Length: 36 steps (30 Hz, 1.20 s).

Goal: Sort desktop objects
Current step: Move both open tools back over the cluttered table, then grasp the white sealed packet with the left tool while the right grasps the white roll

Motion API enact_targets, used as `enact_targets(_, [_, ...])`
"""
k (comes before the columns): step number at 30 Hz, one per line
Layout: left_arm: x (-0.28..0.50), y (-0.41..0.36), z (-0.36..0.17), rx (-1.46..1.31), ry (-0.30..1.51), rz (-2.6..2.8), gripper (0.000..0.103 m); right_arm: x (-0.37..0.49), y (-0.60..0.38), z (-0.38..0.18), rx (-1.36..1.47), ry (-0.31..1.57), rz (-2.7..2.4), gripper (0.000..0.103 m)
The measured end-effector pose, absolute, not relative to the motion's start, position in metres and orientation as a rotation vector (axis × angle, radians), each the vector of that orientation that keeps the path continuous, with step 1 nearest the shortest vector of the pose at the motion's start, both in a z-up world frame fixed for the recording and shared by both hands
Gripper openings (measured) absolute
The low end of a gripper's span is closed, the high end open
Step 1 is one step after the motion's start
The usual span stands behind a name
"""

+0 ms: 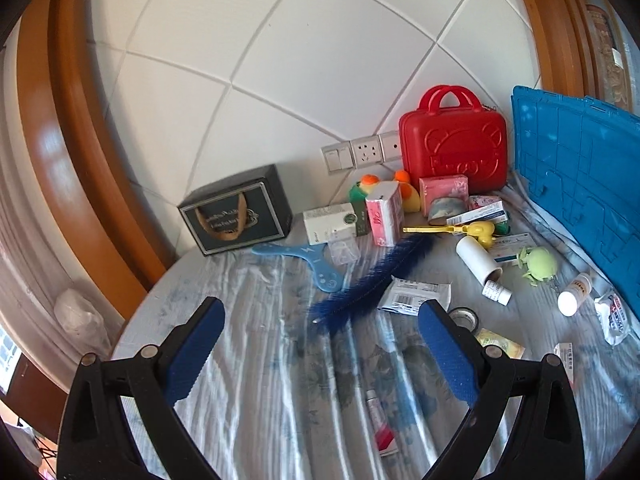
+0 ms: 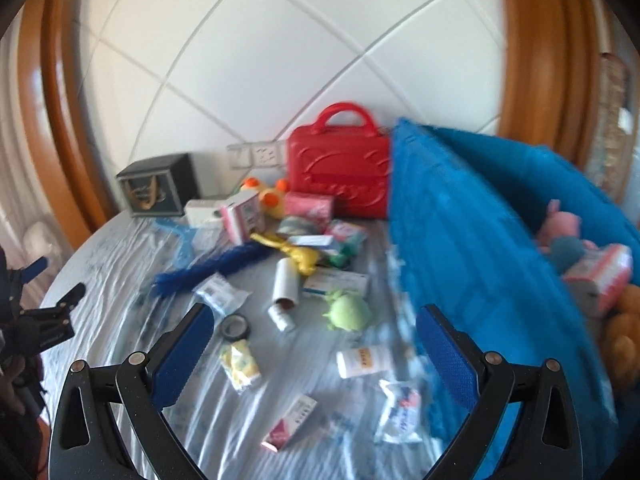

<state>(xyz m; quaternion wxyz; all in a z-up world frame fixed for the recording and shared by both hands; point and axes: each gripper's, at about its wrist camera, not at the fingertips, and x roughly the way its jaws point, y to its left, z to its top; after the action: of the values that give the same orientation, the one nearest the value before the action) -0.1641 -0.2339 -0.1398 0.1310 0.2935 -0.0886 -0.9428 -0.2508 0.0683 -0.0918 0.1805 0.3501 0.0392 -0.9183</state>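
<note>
A round table with a pale cloth [image 1: 248, 360] is strewn with small objects. My left gripper [image 1: 320, 344] is open and empty above the cloth, short of a dark blue feather [image 1: 372, 276]. My right gripper [image 2: 316, 344] is open and empty, hovering over a white pill bottle [image 2: 362, 361], a sachet [image 2: 400, 412] and a small pink-and-white box [image 2: 290, 422]. A green plush toy [image 2: 348, 312] lies just beyond. The blue crate [image 2: 460, 248] at the right holds a pink plush [image 2: 560, 224] and a pink box [image 2: 600, 276].
A red case [image 1: 454, 148] and a dark box [image 1: 236, 210] stand at the back by the wall. Medicine boxes [image 1: 384, 214], a yellow duck toy [image 1: 480, 232], a white tube [image 1: 478, 258], a tape roll [image 1: 464, 316] and a light blue plastic piece [image 1: 316, 264] lie between. The left gripper also shows in the right wrist view [image 2: 52, 316].
</note>
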Motion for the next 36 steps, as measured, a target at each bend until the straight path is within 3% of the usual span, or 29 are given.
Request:
enact_targets(7, [-0.230,-0.225,-0.186,0.978,-0.183,-2.766,0.099,-0.329,0.024,-0.152,1.104,0.158,-2.460,0.103])
enact_targets(12, [-0.274,-0.219,-0.229,1.132,0.033,-2.731,0.099,-0.384,0.004,-0.183,1.142,0.164,-2.384,0.103])
enact_targets(19, [-0.335,-0.201,-0.279,1.260,0.126,-2.617,0.099,-0.452,-0.017,-0.225,1.231,0.184,-2.302,0.103])
enact_targets(29, [-0.395,-0.208,-0.337,1.369,0.452,-2.309,0.099,-0.493,-0.018,-0.274,1.321,0.103,-2.205,0.103])
enact_targets(33, [-0.401,-0.209,-0.351,1.349,0.505,-2.256,0.099,-0.496,-0.018,-0.286,1.352,0.095,-2.166,0.103])
enact_targets(36, [-0.408,-0.212,-0.354,1.336,0.437,-2.232,0.099,-0.500,-0.023,-0.297,1.391,0.049,-2.116,0.102])
